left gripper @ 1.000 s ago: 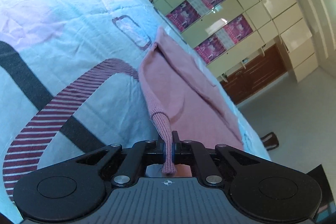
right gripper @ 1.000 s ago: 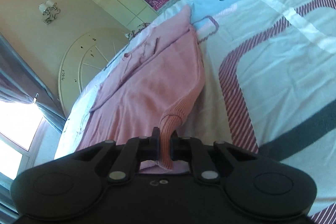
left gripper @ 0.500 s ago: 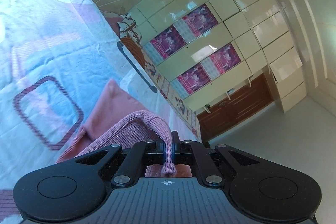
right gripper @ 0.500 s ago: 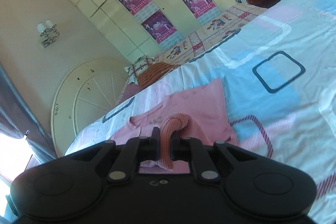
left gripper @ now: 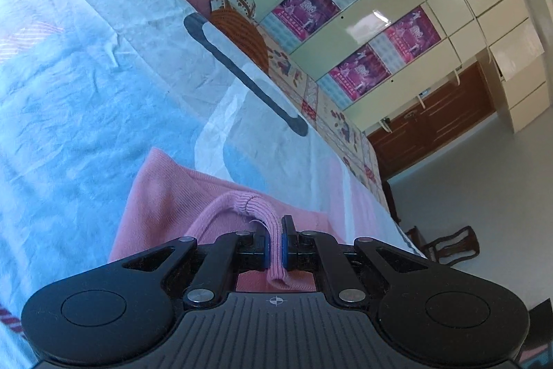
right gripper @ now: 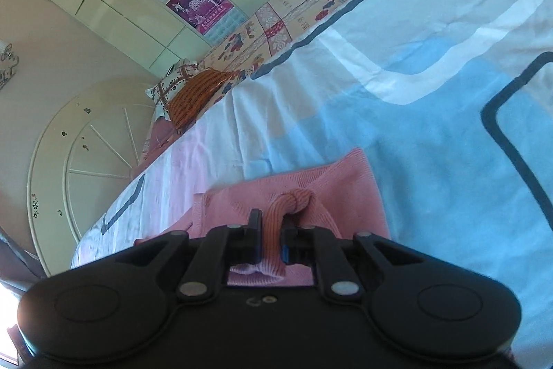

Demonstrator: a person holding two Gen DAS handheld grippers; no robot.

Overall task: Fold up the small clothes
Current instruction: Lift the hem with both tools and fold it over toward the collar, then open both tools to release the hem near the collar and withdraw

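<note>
A pink knit garment (left gripper: pixel 162 196) lies on the patterned bed sheet (left gripper: pixel 86 92), doubled over on itself. My left gripper (left gripper: pixel 274 244) is shut on its ribbed hem (left gripper: pixel 249 201), which arches up out of the jaws. In the right wrist view the same garment (right gripper: pixel 345 182) lies just ahead, and my right gripper (right gripper: pixel 271 237) has another stretch of ribbed hem (right gripper: pixel 293 201) between its jaws. Those jaws are opening, with the cloth still against the pads. Most of the garment is hidden under both grippers.
A patterned pillow (left gripper: pixel 238 26) and a white headboard (right gripper: pixel 86 144) lie at the far end of the bed. Cream wardrobe doors with purple posters (left gripper: pixel 380 23) stand beyond. The bed's edge drops to the floor on the right, near a dark chair (left gripper: pixel 449 244).
Both grippers carried the hem across the bed toward the pillow end, laying the garment over itself. Much less pink cloth now shows ahead. The right jaws stand slightly wider.
</note>
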